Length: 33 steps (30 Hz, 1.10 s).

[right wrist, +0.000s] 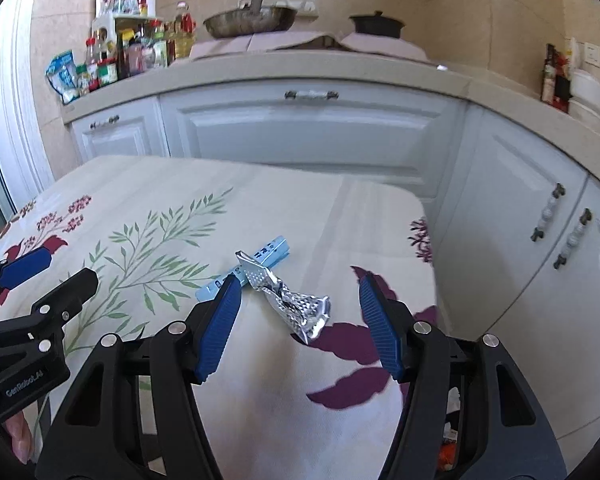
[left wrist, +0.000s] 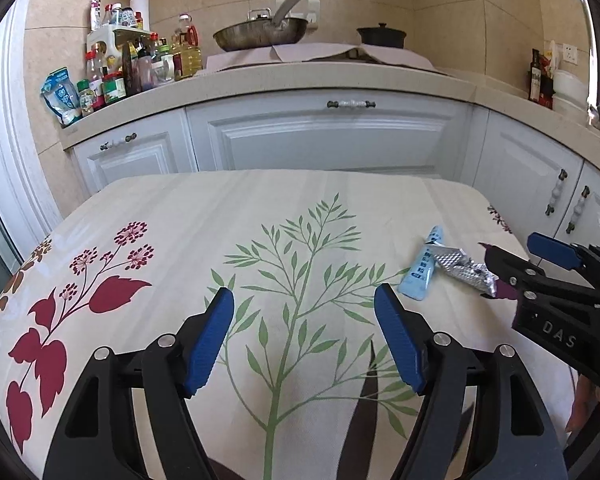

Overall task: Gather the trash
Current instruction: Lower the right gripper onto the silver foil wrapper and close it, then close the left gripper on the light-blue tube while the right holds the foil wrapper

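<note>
The left tongs [left wrist: 304, 336] are seen spread wide above the floral cloth with nothing between the blue pads. The right tongs [right wrist: 296, 326] are likewise held apart, and the crumpled foil wrapper [right wrist: 290, 300] lies between them, untouched by either pad. A light blue sachet [right wrist: 246, 266] lies just beside the foil wrapper, partly tucked under its far end, and one end of it is hidden behind the left pad of the right tongs.

Both pieces of trash rest on the worktop [left wrist: 172, 216], which is covered by a cream cloth printed with green sprigs and dark red flowers; they sit near the cloth's right edge. Beyond the foil wrapper, white cabinet doors [left wrist: 328, 136] are seen under a beige counter [left wrist: 320, 74] that turns a corner along tiled walls.

On that counter, a wok [left wrist: 260, 34] with a long handle and a dark lidded pot [left wrist: 382, 35] stand on a covered hob. Left of the wok, a crowd of bottles and jars [left wrist: 140, 62] is gathered around a small white rack, with a blue pouch [left wrist: 62, 96] at the counter's end. What the wok and pot hold cannot be made out.
</note>
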### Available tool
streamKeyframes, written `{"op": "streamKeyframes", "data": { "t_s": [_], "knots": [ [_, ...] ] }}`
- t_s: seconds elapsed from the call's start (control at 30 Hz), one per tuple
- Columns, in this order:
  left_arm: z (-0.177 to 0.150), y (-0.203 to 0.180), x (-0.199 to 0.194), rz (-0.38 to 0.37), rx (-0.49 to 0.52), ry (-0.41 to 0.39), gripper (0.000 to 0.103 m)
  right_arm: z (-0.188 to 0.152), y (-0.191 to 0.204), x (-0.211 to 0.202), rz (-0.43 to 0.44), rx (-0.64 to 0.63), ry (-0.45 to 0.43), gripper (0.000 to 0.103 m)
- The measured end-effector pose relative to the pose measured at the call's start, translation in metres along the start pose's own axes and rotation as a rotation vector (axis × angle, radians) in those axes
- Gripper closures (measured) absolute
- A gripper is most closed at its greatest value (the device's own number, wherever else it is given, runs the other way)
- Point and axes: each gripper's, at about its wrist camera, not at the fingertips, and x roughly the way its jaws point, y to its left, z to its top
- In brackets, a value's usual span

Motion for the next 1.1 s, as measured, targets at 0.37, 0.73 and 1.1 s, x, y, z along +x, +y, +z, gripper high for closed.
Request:
{"op": "streamKeyframes", "data": {
  "t_s": [0.37, 0.73, 1.1],
  "knots": [
    [0.0, 0.01, 0.014, 0.014, -0.008, 0.045, 0.03, 0.003, -0.004, 0.038, 0.017, -0.011, 0.145, 0.043],
    [0.002, 0.012, 0.017, 0.02, -0.018, 0.049, 0.029, -0.003, -0.002, 0.048, 0.033, -0.063, 0.225, 0.061],
    [0.005, -0.017, 0.02, -0.028, 0.026, 0.051, 0.029, -0.01, -0.03, 0.02, -0.003, 0.046, 0.146, 0.062]
  ]
}}
